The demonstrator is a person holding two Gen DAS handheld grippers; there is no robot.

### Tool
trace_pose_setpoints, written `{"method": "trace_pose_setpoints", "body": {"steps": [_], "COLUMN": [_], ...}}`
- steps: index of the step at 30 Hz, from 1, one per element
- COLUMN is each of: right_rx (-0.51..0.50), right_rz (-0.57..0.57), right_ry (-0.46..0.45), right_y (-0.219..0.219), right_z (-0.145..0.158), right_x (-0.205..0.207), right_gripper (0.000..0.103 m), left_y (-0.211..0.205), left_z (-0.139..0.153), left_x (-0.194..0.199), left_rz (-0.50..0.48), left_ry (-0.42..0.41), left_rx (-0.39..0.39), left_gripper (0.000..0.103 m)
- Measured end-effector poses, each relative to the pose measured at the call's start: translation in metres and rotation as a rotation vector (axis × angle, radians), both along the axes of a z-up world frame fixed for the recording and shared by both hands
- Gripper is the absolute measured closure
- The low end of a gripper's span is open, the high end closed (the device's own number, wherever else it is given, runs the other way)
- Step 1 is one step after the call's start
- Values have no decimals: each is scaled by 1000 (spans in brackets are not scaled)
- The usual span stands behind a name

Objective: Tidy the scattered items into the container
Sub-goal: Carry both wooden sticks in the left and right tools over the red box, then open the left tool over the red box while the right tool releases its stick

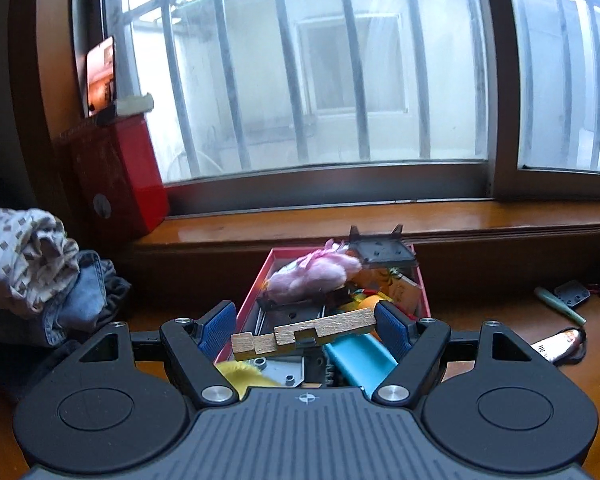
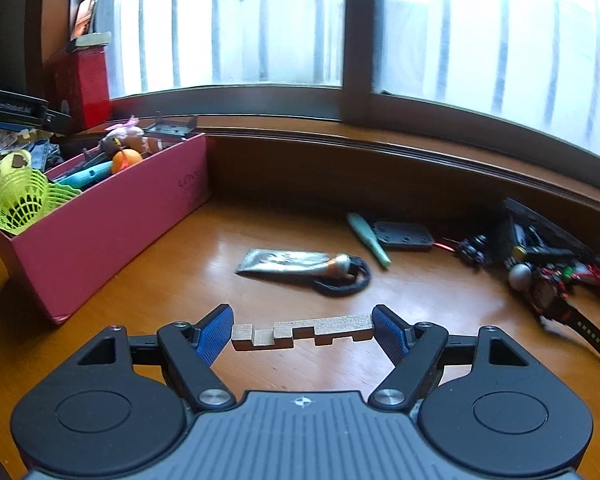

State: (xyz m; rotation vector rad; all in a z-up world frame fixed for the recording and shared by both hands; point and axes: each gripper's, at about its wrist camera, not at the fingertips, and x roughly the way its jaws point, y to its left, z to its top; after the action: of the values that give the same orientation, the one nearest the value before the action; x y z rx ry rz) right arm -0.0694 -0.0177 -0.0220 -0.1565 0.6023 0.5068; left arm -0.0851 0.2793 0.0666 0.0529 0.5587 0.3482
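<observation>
Since each gripper is seen with a notched wooden bar spanned end to end between its blue pads, both sets of jaws are judged to be set fairly wide and closed on their loads. The left gripper (image 1: pixel 306 332) carries the notched wooden piece (image 1: pixel 304 334) just above the near end of the pink box (image 1: pixel 252 300). The right gripper (image 2: pixel 302 330) carries a second notched piece (image 2: pixel 300 332) low over the table (image 2: pixel 260 376), well apart from the box. Such bars are judged light, stiff and not fragile, though an end-to-end grip on small end faces could let them pivot; the flat long sides would be held more securely. The box is already crowded: a pink plush toy (image 1: pixel 312 276), a blue case (image 1: pixel 360 356), an orange ball (image 2: pixel 126 160), a yellow-green shuttlecock (image 2: pixel 20 200) and a black bracket (image 1: pixel 380 252) perched on the far rim. A silver tube (image 2: pixel 292 262), a green stick (image 2: pixel 368 240) and a watch (image 2: pixel 572 312) lie outside it.
</observation>
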Motion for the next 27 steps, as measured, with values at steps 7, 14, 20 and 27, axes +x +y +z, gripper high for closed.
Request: {"method": "trace_pose_setpoints", "body": {"steps": [7,14,20,27], "right_rx": [1,55,84,115], "right_rz": [45,106,180,311], "right_ry": [-10,-16,-42,-95], "right_y": [20,38,57,88], "right_z": [11,32,49,70], "right_x": [3,10,13,17], "right_gripper": [25,25,25,25], "left_y": [10,15,15,18], "left_z": [-10,-19,-19,-16], "left_x": [1,-1,-7,-19], "left_rz": [-14,-12,9,56], "left_ry": [15,23,9,-11], "left_rx": [-14,-53,-52,-68], "left_gripper": [28,26,17,11]}}
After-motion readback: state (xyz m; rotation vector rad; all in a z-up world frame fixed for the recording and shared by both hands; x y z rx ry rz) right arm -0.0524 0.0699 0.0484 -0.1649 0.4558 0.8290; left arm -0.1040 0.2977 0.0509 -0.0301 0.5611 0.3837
